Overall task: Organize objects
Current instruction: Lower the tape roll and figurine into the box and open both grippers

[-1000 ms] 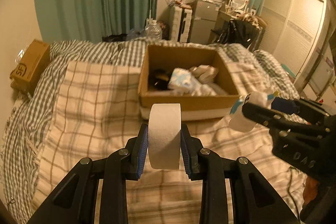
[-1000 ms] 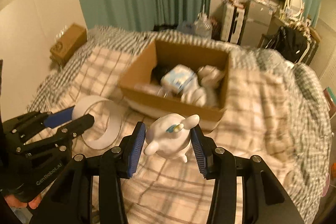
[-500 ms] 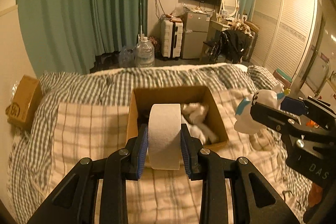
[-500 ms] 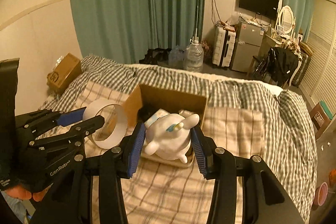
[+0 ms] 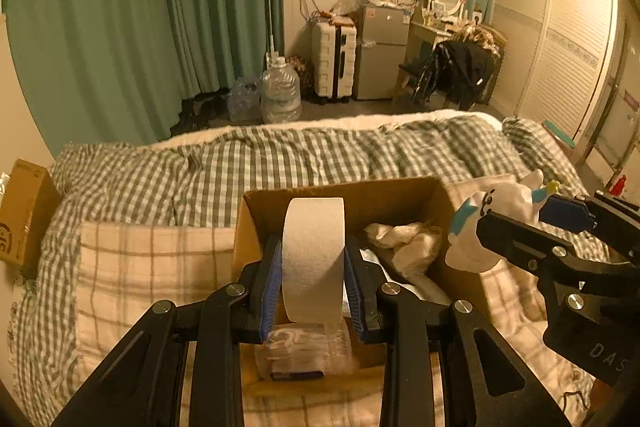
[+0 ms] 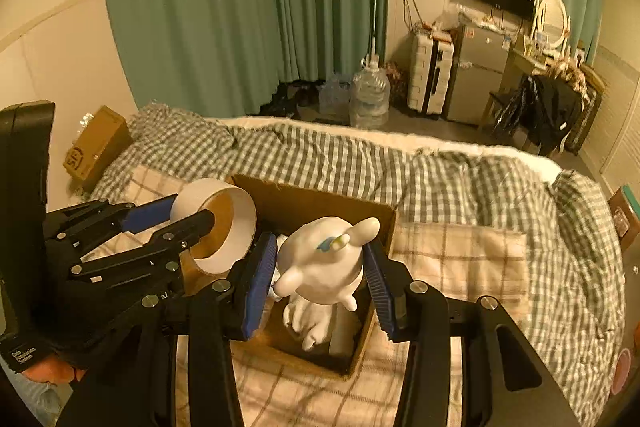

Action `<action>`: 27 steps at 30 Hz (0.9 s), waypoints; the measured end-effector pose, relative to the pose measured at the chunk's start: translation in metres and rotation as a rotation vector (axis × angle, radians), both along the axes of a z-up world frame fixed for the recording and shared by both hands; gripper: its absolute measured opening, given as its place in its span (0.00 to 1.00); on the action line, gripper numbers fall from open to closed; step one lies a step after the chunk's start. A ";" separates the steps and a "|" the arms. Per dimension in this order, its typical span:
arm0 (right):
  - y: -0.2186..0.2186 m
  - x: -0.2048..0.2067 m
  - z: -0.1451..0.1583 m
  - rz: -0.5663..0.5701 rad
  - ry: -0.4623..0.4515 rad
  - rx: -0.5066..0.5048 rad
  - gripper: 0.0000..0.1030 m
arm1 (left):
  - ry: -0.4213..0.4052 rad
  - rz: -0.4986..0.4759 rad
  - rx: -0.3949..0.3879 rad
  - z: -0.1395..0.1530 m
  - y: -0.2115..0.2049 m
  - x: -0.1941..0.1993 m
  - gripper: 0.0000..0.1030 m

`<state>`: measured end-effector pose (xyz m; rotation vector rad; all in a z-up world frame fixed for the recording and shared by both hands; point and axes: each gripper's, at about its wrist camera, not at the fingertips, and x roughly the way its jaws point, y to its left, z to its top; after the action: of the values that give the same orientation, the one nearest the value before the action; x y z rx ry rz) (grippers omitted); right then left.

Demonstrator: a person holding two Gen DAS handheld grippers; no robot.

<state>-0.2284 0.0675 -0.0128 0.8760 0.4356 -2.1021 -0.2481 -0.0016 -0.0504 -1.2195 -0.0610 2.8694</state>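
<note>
My left gripper [image 5: 313, 269] is shut on a wide roll of white tape [image 5: 313, 251], held on edge over the open cardboard box [image 5: 360, 201] on the bed. The right wrist view shows the same tape roll [image 6: 224, 227] from the side, left of the figurine. My right gripper [image 6: 320, 275] is shut on a white cartoon animal figurine [image 6: 324, 259] with a blue mark, held above the box [image 6: 312, 201]. In the left wrist view the figurine [image 5: 488, 223] hangs at the box's right edge. White crumpled items [image 5: 404, 241] and a clear wrapped packet [image 5: 308, 351] lie in the box.
The box rests on a beige plaid blanket [image 5: 152, 267] over a green checked duvet [image 5: 280, 163]. A small brown carton [image 5: 24, 211] stands at the bed's left edge. Beyond the bed are green curtains, a water jug [image 5: 280, 93], a suitcase and a small fridge.
Both grippers moved forward with their loads, from in front of the box to above it. The view swung up toward the far side of the room.
</note>
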 end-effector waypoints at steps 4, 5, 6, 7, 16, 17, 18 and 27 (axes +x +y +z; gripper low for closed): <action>-0.007 -0.019 -0.027 -0.005 -0.047 0.021 0.43 | -0.030 0.005 -0.002 -0.023 -0.003 -0.013 0.29; -0.009 -0.024 -0.036 -0.010 -0.060 0.027 0.43 | -0.036 0.005 -0.003 -0.027 -0.002 -0.015 0.29; -0.008 -0.028 -0.041 -0.013 -0.067 0.030 0.43 | -0.042 0.006 -0.006 -0.032 -0.003 -0.017 0.29; -0.009 -0.031 -0.046 -0.017 -0.074 0.030 0.43 | -0.045 0.007 -0.007 -0.035 -0.003 -0.018 0.29; 0.001 -0.044 -0.050 -0.088 -0.125 -0.049 0.66 | -0.059 0.012 -0.019 -0.036 -0.004 -0.020 0.53; 0.004 -0.043 -0.046 -0.093 -0.126 -0.060 0.66 | -0.051 0.014 -0.022 -0.032 -0.003 -0.019 0.64; 0.005 -0.044 -0.043 -0.098 -0.126 -0.063 0.66 | -0.035 0.018 -0.025 -0.027 -0.003 -0.016 0.67; 0.035 -0.023 0.001 -0.133 -0.072 -0.074 0.67 | 0.038 0.040 -0.026 0.034 0.000 0.021 0.80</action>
<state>-0.2514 0.1023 -0.0114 0.9563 0.2663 -2.1853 -0.2275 -0.0012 -0.0160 -1.1802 -0.0487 2.9357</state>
